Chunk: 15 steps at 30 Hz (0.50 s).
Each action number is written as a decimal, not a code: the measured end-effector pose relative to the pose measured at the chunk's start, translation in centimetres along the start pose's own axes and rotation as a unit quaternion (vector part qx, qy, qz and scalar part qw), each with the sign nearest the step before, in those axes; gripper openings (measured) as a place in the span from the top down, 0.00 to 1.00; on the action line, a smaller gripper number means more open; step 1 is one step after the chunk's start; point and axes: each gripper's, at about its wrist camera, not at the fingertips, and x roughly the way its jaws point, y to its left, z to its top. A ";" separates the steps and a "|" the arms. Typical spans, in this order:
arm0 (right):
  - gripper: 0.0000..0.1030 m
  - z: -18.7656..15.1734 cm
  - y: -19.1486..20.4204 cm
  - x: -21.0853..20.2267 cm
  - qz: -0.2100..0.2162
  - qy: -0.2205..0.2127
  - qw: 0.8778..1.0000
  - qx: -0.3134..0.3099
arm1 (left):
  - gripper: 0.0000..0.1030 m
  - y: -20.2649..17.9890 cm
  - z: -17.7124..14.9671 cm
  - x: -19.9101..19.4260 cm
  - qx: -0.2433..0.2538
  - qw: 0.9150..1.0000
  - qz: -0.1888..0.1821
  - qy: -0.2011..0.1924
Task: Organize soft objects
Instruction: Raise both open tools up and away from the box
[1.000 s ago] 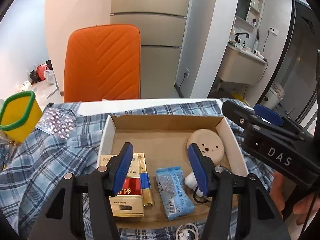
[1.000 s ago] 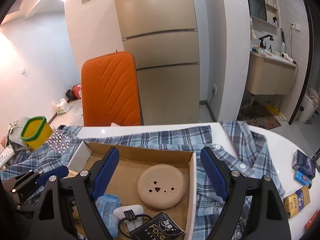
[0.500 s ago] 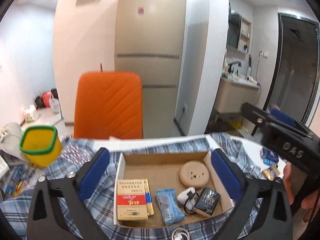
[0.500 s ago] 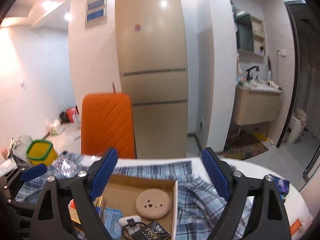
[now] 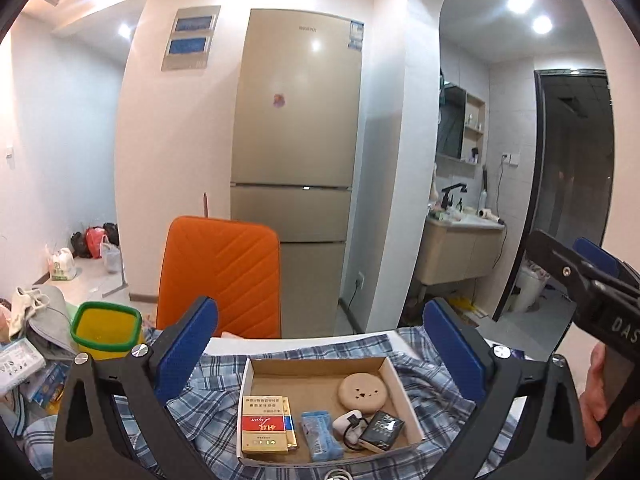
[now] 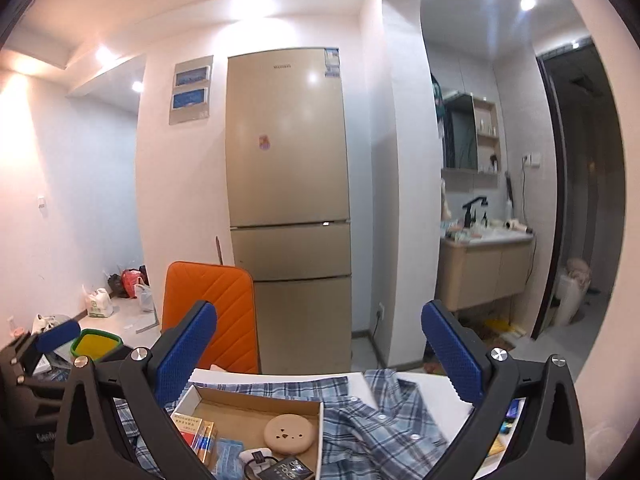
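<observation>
A blue plaid shirt [image 5: 208,384] [image 6: 372,428] lies spread over the white table. On it sits an open cardboard box [image 5: 316,364] [image 6: 320,428]. The box holds a blue tissue pack [image 5: 320,436], a round beige disc [image 5: 362,392], cigarette packs [image 5: 264,424], a white charger [image 5: 348,426] and a black pack [image 5: 382,428]. My left gripper [image 5: 320,336] hovers above and in front of the box, open and empty. My right gripper [image 6: 318,344] is raised beside it on the right, its jaws opening with nothing between them.
An orange chair [image 5: 218,276] stands behind the table, with a tall fridge [image 5: 296,160] beyond it. A yellow bin with a green rim [image 5: 106,330] and loose clutter [image 5: 24,360] sit at the left. Small packs [image 6: 508,420] lie at the table's right edge.
Both grippers have risen and tipped up away from the box, so more of the room shows. The left jaws spread wide from beside the tissue pack; the right jaws widened a little.
</observation>
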 end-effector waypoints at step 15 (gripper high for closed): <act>0.00 -1.5 0.7 -6.8 0.006 0.007 1.000 -0.003 | 0.01 -0.2 -3.5 -3.9 0.006 1.000 0.007 0.014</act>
